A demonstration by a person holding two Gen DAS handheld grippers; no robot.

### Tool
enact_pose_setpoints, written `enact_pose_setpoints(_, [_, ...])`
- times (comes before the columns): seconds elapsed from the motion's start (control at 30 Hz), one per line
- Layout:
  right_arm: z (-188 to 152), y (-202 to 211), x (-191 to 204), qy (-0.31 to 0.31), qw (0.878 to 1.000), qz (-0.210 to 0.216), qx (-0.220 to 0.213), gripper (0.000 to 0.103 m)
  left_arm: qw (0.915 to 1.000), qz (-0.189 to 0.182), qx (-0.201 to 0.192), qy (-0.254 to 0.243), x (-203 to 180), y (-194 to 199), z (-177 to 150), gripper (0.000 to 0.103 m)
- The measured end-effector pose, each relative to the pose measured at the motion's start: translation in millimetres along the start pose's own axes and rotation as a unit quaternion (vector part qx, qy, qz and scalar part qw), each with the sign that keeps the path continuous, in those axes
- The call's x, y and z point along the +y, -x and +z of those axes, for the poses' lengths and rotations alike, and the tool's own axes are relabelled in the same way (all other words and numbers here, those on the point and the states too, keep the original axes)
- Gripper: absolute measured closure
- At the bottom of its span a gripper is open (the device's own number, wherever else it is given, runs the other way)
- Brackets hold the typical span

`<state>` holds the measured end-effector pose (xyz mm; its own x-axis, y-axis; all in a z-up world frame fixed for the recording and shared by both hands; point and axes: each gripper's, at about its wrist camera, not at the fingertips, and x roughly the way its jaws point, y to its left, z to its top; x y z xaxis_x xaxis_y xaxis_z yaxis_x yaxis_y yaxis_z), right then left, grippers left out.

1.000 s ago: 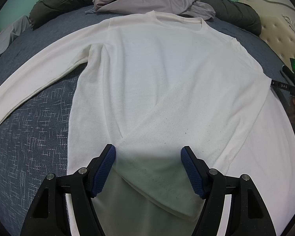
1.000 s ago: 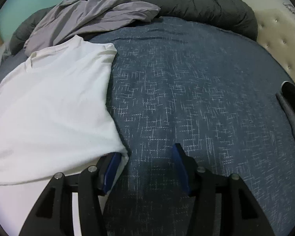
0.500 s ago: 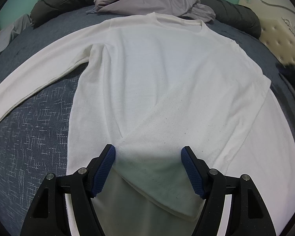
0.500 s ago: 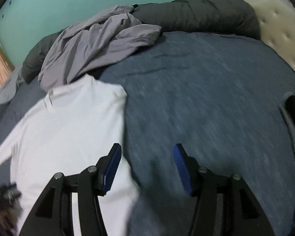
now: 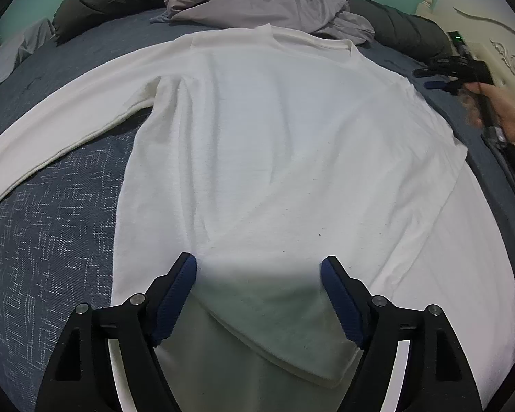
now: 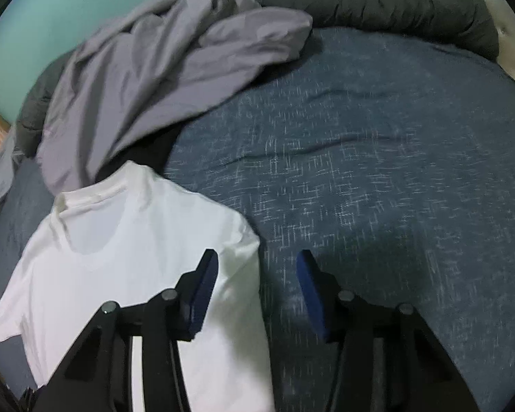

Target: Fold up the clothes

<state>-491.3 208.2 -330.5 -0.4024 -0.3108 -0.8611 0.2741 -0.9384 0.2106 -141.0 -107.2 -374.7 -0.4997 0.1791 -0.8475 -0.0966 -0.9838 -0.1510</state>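
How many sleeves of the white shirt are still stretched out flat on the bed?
1. The left sleeve lies stretched out across the blue bedspread. The other sleeve is folded diagonally over the white shirt, ending between the open left gripper fingers.

White long-sleeved shirt (image 5: 274, 144) flat on blue bedspread (image 5: 51, 240), right sleeve folded across.

No text, label, brand, number or sign can be read in either view.
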Motion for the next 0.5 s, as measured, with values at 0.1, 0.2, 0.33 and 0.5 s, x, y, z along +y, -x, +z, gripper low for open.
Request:
enact_pose_setpoints(0.1, [5.1, -11.9, 0.0, -0.004, 1.000, -0.003, 0.011, 0.071, 1.0000, -0.003, -0.001, 0.001, 3.9, 3.0, -2.9, 0.024])
enact_pose_setpoints(0.2, [8.3, -17.7, -0.3, -0.009, 1.000, 0.013, 0.014, 0.086, 1.0000, -0.004, -0.001, 0.001, 7.7, 5.9, -6.2, 0.024])
enact_pose_setpoints(0.33, [10.3, -23.7, 3.7, -0.010, 1.000, 0.023, 0.015, 0.098, 1.0000, -0.002, -0.002, -0.004, 6.4, 3.4, -5.3, 0.022])
enact_pose_setpoints(0.5, [11.8, -22.0, 3.4, -0.012, 1.000, 0.012, -0.003, 0.100, 1.0000, 0.000, -0.003, -0.007, 10.4, 9.5, -9.5, 0.022])
